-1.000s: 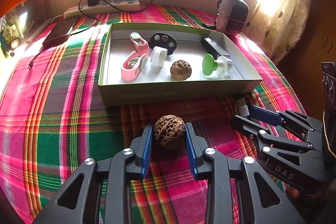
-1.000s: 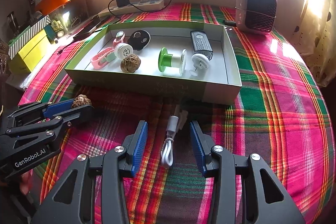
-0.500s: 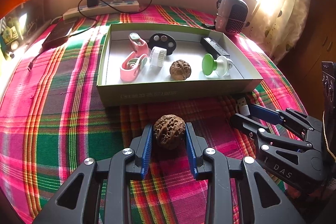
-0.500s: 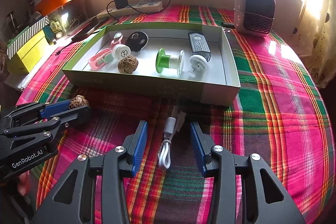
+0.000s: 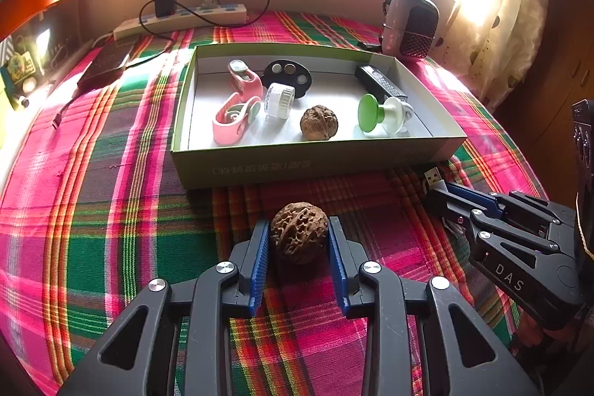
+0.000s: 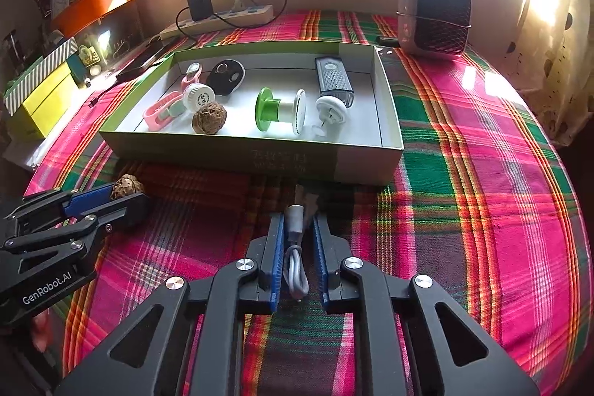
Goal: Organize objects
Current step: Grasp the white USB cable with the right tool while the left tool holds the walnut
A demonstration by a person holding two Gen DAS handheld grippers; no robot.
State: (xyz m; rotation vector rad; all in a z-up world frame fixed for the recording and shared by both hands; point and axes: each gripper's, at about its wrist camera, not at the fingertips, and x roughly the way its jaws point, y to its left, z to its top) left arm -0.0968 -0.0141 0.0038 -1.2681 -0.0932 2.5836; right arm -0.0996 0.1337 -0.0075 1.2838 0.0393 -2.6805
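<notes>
We see a plaid cloth spread over the whole surface, pink, green and dark, with a power strip along its far edge under the window and a small heater at the far right corner. In the middle of the cloth sits a shallow green box, its long side facing us. Inside it lie a second walnut, a green spool, a dark grater, a white jar, pink clips and a black disc.

Just before the box's near wall, the left gripper rests on the cloth with its blue pads touching both sides of a walnut — a medium-wide grip on it. To its right, the right gripper has just been closing; its jaws now stand narrow, pressed on a white USB cable, whose plug end points at the box — the coiled part lies between the pads.
</notes>
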